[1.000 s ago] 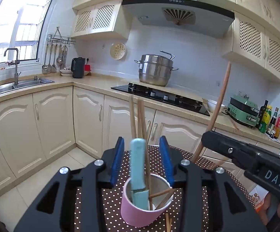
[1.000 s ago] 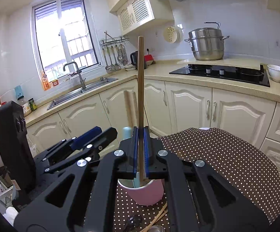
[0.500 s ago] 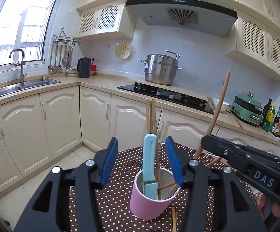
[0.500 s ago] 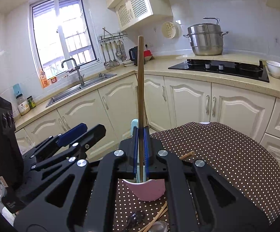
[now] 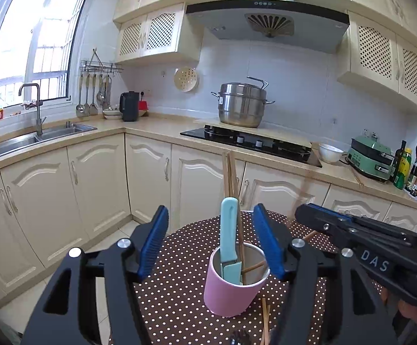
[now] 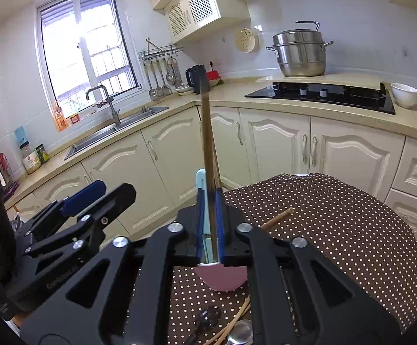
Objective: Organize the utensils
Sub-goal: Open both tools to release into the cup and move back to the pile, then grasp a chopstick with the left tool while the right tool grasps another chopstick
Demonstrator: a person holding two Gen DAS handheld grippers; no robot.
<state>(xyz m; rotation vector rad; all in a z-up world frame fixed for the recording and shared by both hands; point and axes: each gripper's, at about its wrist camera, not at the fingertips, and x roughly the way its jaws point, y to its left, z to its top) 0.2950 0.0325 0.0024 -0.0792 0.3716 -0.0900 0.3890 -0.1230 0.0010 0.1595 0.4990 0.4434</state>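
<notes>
Over the pink cup (image 5: pixel 231 287) I've got the right gripper (image 6: pixel 210 230), jaws clamped on a chopstick (image 6: pixel 207 155), lower than 1 s ago. Left gripper (image 5: pixel 211 244) level beside the cup, jaws wide apart.

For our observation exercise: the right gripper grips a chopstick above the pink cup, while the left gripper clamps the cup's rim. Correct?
Partly. The left gripper is open, its fingers either side of the pink cup without clamping it, as the left wrist view shows. The right gripper does grip the chopstick.

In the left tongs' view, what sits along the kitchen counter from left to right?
Faucet → hanging ladles → black kettle → steel steamer pot → white bowl → green appliance → bottles.
</notes>
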